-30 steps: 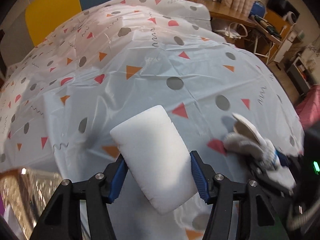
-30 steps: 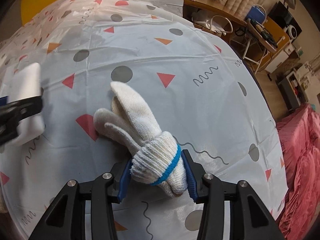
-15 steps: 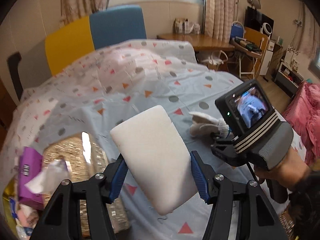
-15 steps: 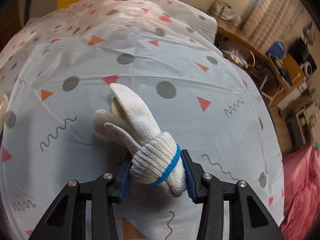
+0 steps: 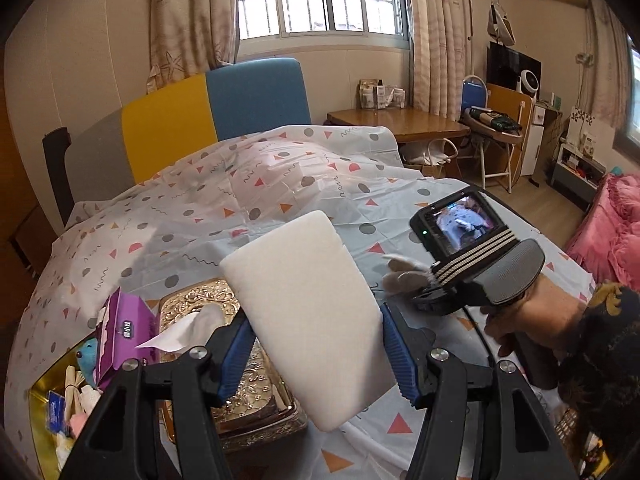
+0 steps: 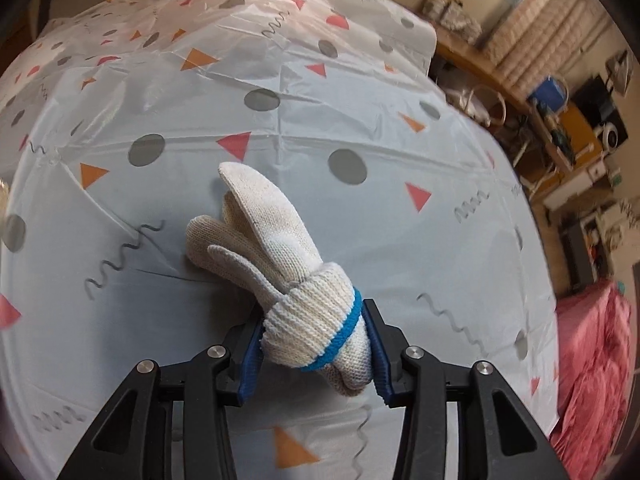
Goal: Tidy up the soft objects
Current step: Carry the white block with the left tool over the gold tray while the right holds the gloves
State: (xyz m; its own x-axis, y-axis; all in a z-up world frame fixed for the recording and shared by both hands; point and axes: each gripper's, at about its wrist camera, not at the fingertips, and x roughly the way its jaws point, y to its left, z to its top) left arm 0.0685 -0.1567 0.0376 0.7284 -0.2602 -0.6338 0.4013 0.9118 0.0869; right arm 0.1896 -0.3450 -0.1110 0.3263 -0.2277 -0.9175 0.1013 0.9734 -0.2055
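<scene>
A white foam sponge block (image 5: 308, 312) sits clamped between the blue pads of my left gripper (image 5: 318, 356), raised above the table with its far end tilted up. My right gripper (image 6: 316, 356) is shut on the rolled cuff of a white knit glove bundle (image 6: 280, 256) with a blue band; the glove's fingers touch the patterned tablecloth (image 6: 280, 112). In the left wrist view the right gripper's body with its small screen (image 5: 464, 224) shows at right, held by a hand (image 5: 536, 316), with glove fingertips (image 5: 404, 276) poking out beside it.
A gold embossed tray (image 5: 192, 300) lies under my left gripper, with a purple tissue box (image 5: 124, 332), a blue plush toy (image 5: 86, 356) and other small items at its left. Behind are a yellow and blue headboard (image 5: 212, 108), a wooden desk (image 5: 400, 124) and pink bedding (image 5: 612, 232).
My left gripper rose and tipped upward with the sponge, bringing the tray, tissue box and room into view. The right gripper shifted a little over the cloth, still gripping the glove.
</scene>
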